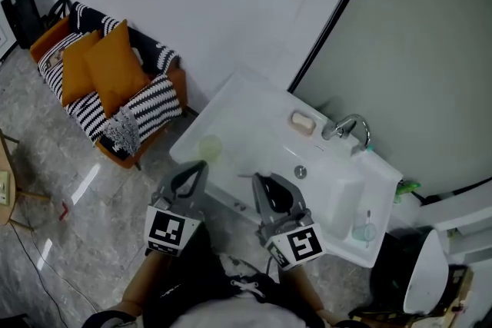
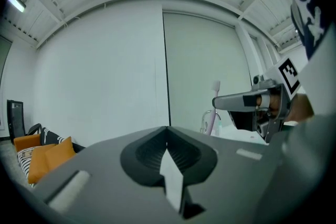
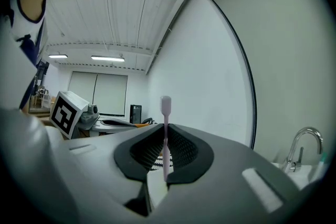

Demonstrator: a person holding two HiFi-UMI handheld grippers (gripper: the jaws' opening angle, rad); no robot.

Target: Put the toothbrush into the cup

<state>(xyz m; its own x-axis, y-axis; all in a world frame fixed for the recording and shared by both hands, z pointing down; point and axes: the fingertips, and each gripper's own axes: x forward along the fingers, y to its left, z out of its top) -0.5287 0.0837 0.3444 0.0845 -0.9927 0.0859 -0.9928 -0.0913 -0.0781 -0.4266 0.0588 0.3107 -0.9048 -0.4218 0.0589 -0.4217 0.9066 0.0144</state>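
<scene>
Closest to the lens, holds both grippers level and side by side at the front edge of a white washbasin [image 1: 246, 115]. Pinches a pink toothbrush [image 3: 166, 113] in the right gripper [image 3: 166, 131], narrowed onto the lower handle, with the brush upright and its head well above the jaw tips. Carries the left gripper [image 2: 167, 131] closed tight, with nothing between the pads. Catches, in the left gripper view, the right gripper off to the right, with the toothbrush standing up just beside it.

Shows a pale green cup [image 1: 209, 146] near the washbasin's left corner, close ahead of the left gripper's tips and empty of any brush. Places a soap dish [image 1: 302, 121] and a chrome tap [image 1: 347, 127] along the back edge, and a round drain [image 1: 300, 172] down in the bowl. Sets a striped sofa [image 1: 146, 100] with orange cushions [image 1: 111, 69] on the grey floor [image 1: 69, 188], well off to the left against the white wall [image 1: 200, 4].
</scene>
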